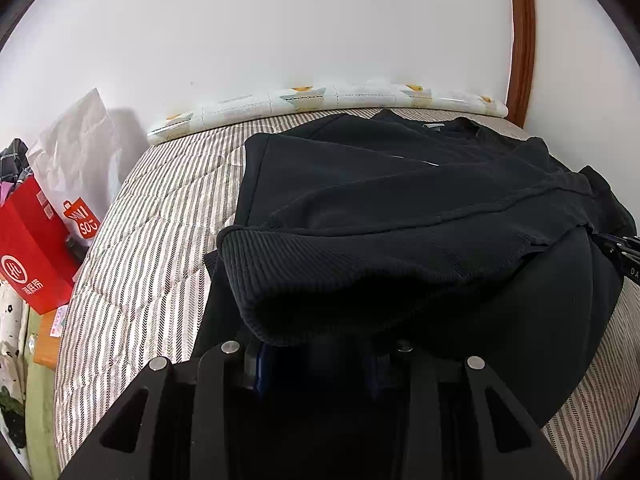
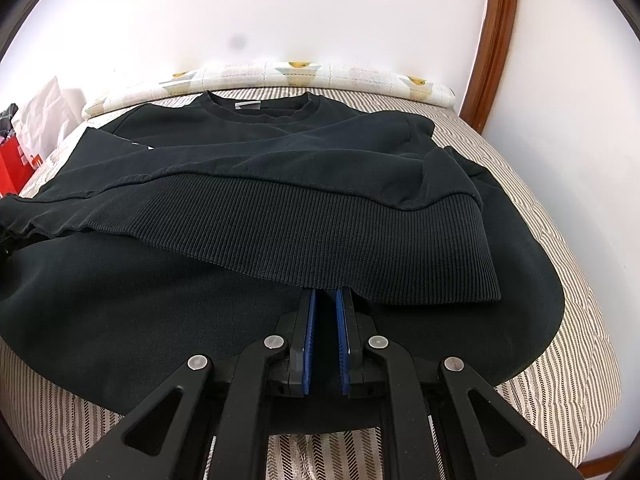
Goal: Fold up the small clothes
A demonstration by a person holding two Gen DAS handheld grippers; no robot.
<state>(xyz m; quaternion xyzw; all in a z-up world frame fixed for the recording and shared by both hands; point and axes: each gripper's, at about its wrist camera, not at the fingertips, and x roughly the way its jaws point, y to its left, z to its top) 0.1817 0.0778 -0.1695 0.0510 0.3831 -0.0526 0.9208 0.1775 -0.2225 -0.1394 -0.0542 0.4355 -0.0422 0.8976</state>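
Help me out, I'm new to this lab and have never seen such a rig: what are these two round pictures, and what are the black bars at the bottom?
Each picture comes from a fisheye camera on a hand-held two-finger gripper, looking along its fingers. No robot: a person holds one in each hand.

The left gripper and right gripper both reach under the ribbed hem of a black sweatshirt, apparently lifting it to fold. The fingertips are hidden, so the grip is unclear.

It lies on a striped bedcover. A red bag stands beside the bed.
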